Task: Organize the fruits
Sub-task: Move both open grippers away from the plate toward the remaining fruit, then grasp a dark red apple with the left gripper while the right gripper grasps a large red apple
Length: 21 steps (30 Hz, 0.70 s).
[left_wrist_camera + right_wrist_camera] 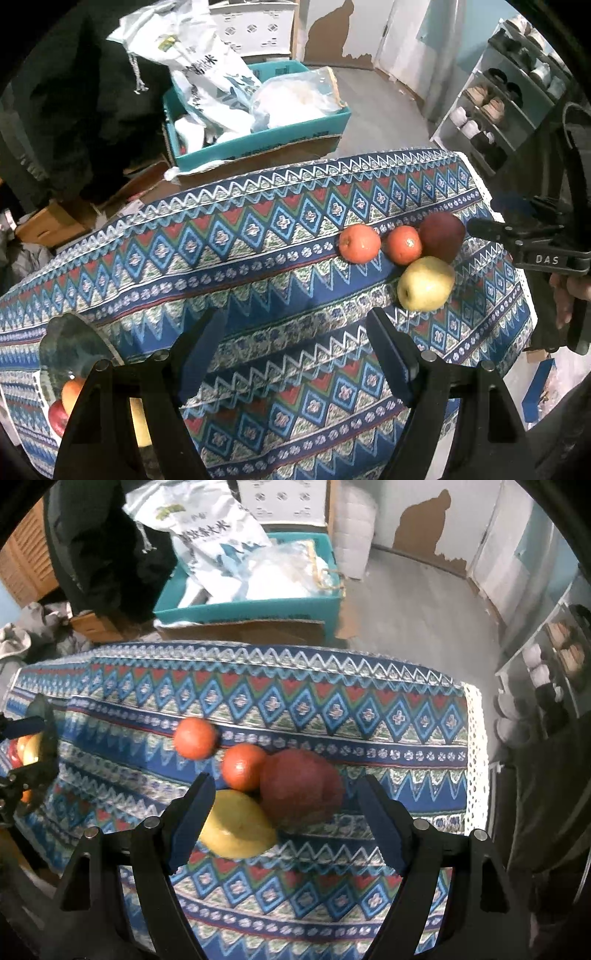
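Note:
Two oranges [359, 243] [403, 244], a dark red apple [442, 236] and a yellow apple [425, 283] lie clustered on the patterned tablecloth [240, 258]. My left gripper [295, 354] is open and empty, left of and below the cluster. A glass bowl [66, 354] with fruit stands at its lower left. In the right wrist view, my right gripper [284, 819] is open just before the red apple [301, 788] and yellow apple [240, 830], with the oranges [195, 737] [243, 766] beyond. The bowl [40, 738] shows at the far left.
A teal box [258, 140] full of white bags stands on cardboard beyond the table's far edge. A shoe rack [498, 110] stands at the right. The table's right edge [478, 757] with white lace trim lies close to the fruit.

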{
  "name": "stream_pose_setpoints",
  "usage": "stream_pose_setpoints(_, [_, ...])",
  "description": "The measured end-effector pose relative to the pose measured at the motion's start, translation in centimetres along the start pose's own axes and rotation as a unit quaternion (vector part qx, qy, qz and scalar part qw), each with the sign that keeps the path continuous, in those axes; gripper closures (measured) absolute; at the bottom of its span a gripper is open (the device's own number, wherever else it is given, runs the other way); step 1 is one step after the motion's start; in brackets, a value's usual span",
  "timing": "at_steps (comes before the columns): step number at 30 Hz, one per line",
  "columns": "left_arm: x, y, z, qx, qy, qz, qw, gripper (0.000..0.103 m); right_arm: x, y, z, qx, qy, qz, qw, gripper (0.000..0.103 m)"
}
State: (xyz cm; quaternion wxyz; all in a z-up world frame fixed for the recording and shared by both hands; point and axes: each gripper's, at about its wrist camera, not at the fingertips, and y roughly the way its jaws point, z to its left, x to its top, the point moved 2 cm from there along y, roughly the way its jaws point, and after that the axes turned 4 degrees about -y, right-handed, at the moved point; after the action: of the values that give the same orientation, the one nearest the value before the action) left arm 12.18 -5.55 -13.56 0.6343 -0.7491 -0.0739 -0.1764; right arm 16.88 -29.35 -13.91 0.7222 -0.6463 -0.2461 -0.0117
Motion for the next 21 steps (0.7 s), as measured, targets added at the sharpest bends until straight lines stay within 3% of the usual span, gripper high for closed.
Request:
stream_pose_setpoints(11, [1.6, 4.0, -1.4, -0.007, 0.004, 0.017, 0.9998, 0.023, -1.1, 4.7, -2.8, 0.044, 0.029, 0.022, 0.998, 0.023])
stream_pose_setpoints(21, [2.3, 6.6, -2.8, -0.018, 0.006, 0.032, 0.9993, 0.023, -1.4, 7.6, -1.7, 0.057, 0.020, 0.048, 0.997, 0.024])
